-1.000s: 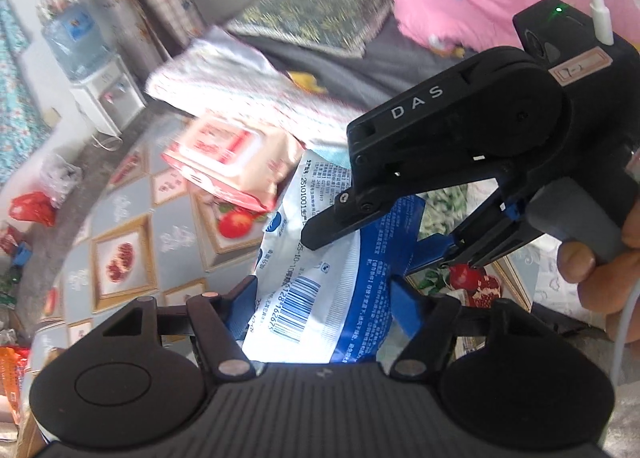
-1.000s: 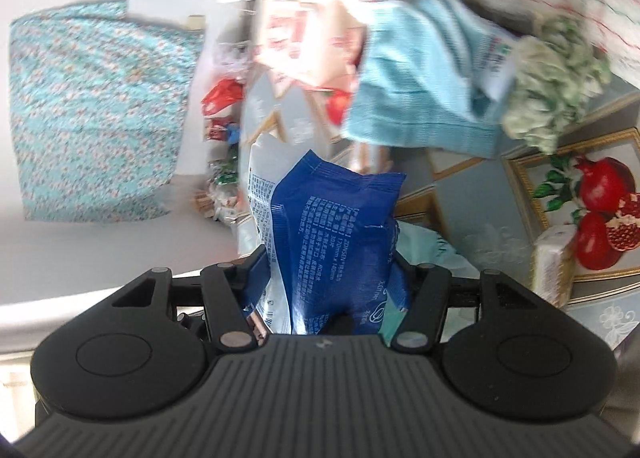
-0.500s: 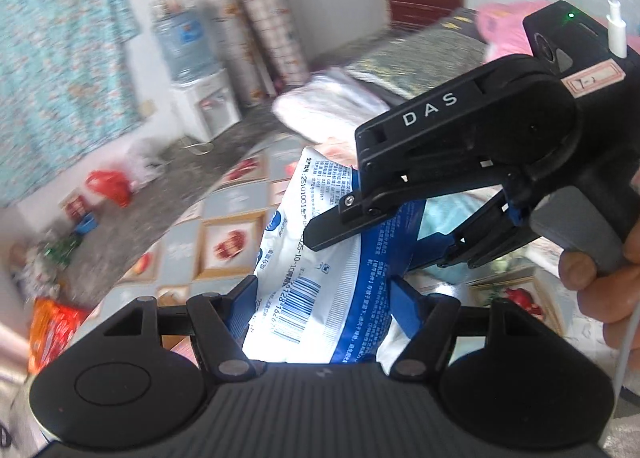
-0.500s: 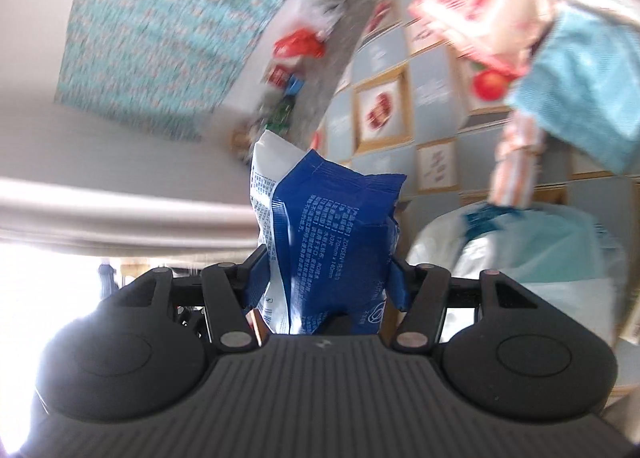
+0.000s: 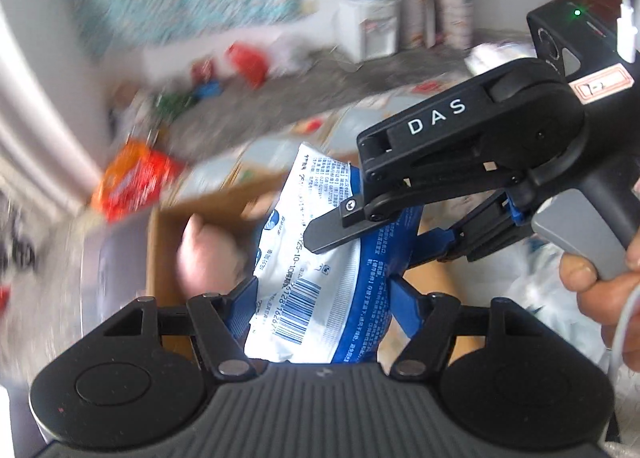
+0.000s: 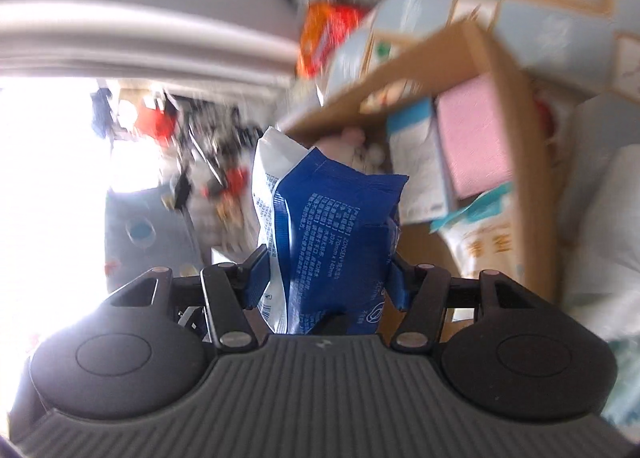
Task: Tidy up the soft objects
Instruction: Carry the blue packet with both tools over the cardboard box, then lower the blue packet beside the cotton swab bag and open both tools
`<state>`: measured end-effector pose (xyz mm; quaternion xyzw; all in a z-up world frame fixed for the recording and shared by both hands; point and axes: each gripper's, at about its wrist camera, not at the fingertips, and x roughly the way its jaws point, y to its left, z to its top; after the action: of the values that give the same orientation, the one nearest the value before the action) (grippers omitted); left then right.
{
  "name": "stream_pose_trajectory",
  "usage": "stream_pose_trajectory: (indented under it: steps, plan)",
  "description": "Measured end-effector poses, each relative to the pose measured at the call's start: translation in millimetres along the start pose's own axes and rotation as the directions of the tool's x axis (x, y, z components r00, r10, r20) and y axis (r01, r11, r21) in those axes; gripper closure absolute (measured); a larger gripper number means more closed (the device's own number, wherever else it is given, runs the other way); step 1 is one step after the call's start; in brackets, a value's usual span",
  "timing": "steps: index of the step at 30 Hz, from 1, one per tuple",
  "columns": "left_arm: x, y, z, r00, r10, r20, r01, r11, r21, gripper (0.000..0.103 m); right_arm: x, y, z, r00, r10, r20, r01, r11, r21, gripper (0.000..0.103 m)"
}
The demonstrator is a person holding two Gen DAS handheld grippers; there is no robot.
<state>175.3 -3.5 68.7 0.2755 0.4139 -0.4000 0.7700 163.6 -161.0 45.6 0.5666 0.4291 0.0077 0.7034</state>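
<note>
1. Wipes pack (image 5: 320, 270), the blue-and-white soft one, is up in the air, pinched from two sides: left gripper (image 5: 320, 294) clamps its barcode end, right gripper (image 6: 324, 278) grips the blue side.
2. Cardboard box (image 6: 516, 162) sits just beyond it, already holding a pink pad (image 6: 472, 142) and other packs, so that's the drop spot I'd guess.
3. Views are pretty blurred; I'd slow down.
4. Get it over the open gap near the box bottom, let one gripper go first, then the other, so it doesn't twist or snag the wall.
</note>
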Motion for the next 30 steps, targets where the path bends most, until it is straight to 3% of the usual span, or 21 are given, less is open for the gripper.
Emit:
stream_pose_trajectory:
  steps: [4,8,10,15,20,23,27,30]
  plan:
    - [20.5,32.8,-19.2,0.997,-0.032,-0.07,0.024,0.993,-0.116,0.033,43.0,9.3,1.2,0.992,-0.096,-0.081,0.09,0.993,-0.07,0.044]
    - [48.2,49.9,-42.4,0.988,-0.043,-0.15,0.017,0.985,-0.172,0.032,69.2,8.2,0.8,0.975,-0.201,-0.094,0.189,0.974,-0.125,0.043]
    - [59.8,47.8,-50.1,0.98,-0.011,-0.197,-0.016,0.991,-0.135,0.04,69.4,6.8,0.2,0.979,-0.191,-0.071,0.18,0.974,-0.138,0.043]
    - [73.9,46.4,-55.6,0.971,-0.034,-0.237,0.007,0.994,-0.111,0.039,60.6,1.0,12.3,0.983,-0.181,-0.007,0.179,0.974,-0.138,0.043]
    - [83.0,49.9,-50.4,0.973,-0.032,-0.229,0.006,0.994,-0.111,0.028,46.5,-8.2,22.5,0.987,-0.148,0.057,0.153,0.983,-0.1,0.043]
    - [109.1,56.3,-42.9,0.959,-0.073,-0.273,0.037,0.99,-0.137,0.027,38.5,-14.4,23.9,0.988,-0.132,0.083,0.137,0.989,-0.062,0.043]
    - [131.4,58.7,-46.0,0.938,-0.122,-0.323,0.05,0.974,-0.22,0.04,36.9,-28.8,20.9,0.99,-0.118,0.08,0.119,0.993,-0.001,0.043]
    - [133.3,48.7,-47.3,0.947,-0.082,-0.31,0.042,0.99,-0.134,0.039,34.9,-36.8,16.3,0.991,-0.11,0.079,0.109,0.994,0.022,0.043]
